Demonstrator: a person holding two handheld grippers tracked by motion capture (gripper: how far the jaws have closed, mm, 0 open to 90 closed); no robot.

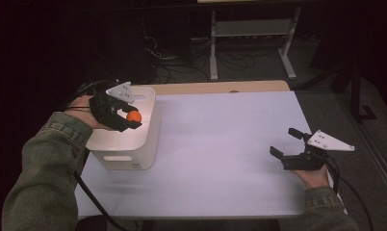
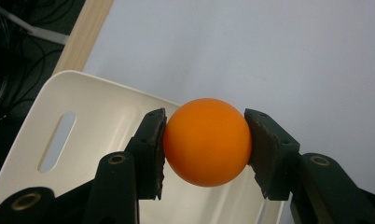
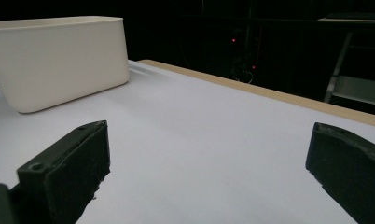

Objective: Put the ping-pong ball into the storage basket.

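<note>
An orange ball (image 1: 133, 116) (image 2: 207, 142) is clamped between the jaws of my left gripper (image 1: 132, 117) (image 2: 205, 149), held in the air above the open top of a white bin (image 1: 148, 139) (image 2: 45, 112) at the table's left. The bin has slot handles in its walls and its inside looks bare where I can see it. My right gripper (image 1: 285, 141) (image 3: 209, 172) hovers low over the white tabletop (image 1: 220, 144) at the right, jaws wide apart with nothing between them. From there the bin (image 3: 59, 60) stands far off at the left.
A wooden strip (image 1: 220, 87) borders the table's far edge. Behind it on the dark floor are tangled cables (image 1: 182, 60) and a white metal frame (image 1: 251, 33). A black cable (image 1: 93, 202) trails from the left gripper past the table's front left.
</note>
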